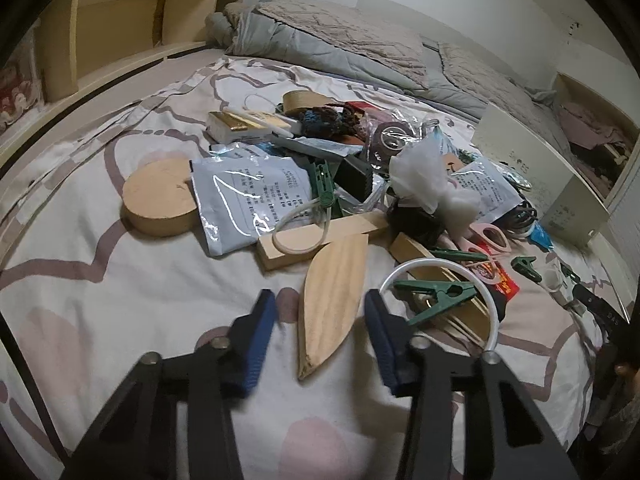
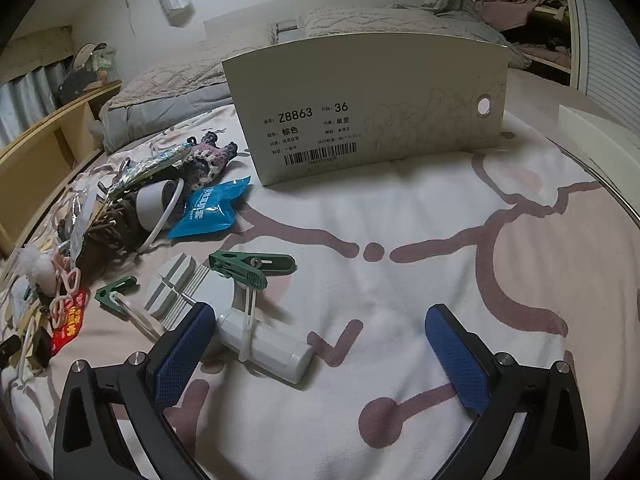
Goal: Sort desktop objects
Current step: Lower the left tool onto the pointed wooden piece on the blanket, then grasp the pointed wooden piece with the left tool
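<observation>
A heap of small objects lies on a patterned bedsheet (image 1: 80,280). My left gripper (image 1: 320,312) is open, its blue pads either side of a pointed leaf-shaped wooden piece (image 1: 332,296) that lies on the sheet. Beside it are a wooden block (image 1: 320,240), a round wooden disc (image 1: 160,200), a green clothes peg (image 1: 440,298) and foil packets (image 1: 248,196). My right gripper (image 2: 320,344) is open and empty above the sheet. A white cylindrical device (image 2: 264,344) and a green peg (image 2: 252,266) lie by its left finger (image 2: 180,356).
A white shoe box (image 2: 372,108) stands at the back of the right wrist view, also at the right in the left wrist view (image 1: 532,168). A blue packet (image 2: 212,208), pink scissors (image 1: 488,236), grey quilts (image 1: 340,40) and a wooden shelf (image 1: 120,32) lie around.
</observation>
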The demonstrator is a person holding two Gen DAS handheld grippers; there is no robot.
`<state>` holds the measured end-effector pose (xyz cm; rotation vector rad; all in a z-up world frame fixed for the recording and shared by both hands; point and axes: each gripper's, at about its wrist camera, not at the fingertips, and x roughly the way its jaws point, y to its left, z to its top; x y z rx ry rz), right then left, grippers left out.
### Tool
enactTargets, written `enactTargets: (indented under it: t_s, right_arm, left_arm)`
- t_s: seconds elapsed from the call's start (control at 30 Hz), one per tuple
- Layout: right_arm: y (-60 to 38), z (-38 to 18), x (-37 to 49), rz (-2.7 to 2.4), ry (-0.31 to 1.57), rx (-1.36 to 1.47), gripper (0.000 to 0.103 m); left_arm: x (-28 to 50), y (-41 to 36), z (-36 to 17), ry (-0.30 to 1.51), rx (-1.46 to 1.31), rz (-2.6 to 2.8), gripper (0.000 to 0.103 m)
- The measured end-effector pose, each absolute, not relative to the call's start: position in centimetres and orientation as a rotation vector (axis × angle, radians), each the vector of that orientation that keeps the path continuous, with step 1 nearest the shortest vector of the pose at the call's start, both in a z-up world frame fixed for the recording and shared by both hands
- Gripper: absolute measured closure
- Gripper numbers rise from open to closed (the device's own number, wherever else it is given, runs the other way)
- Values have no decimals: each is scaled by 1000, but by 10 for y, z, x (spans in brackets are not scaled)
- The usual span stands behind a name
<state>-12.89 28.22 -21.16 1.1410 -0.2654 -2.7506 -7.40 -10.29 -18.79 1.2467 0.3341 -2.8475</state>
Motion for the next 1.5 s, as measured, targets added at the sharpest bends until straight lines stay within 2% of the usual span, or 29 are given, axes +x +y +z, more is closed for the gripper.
enactTargets:
  t_s: [0.1, 0.3, 0.67, 0.97, 1.43, 1.5]
  right_arm:
    - [282, -212, -129, -2750, -268, 1138, 0]
    - [283, -212, -127, -2750, -273, 1133, 0]
    - [283, -212, -127, -2754, -274, 1133, 0]
    - [282, -212, -127, -2756, -278, 1134, 0]
    - [281, -207, -130, -2742, -253, 1173, 0]
    - [279, -202, -134, -2681, -220, 1212, 0]
  left_arm:
    - [-73, -102, -187, 374, 1249, -2843, 69]
    - [-75, -99, -184, 364, 1246, -2826, 71]
    - [-66, -117, -168, 381, 1190, -2791, 72]
    - [-58, -137, -162, 469, 1183, -2755, 72]
    - [-62, -121, -168, 344, 1268, -2716, 72]
    - [-62, -121, -172, 347, 1283, -2711, 67]
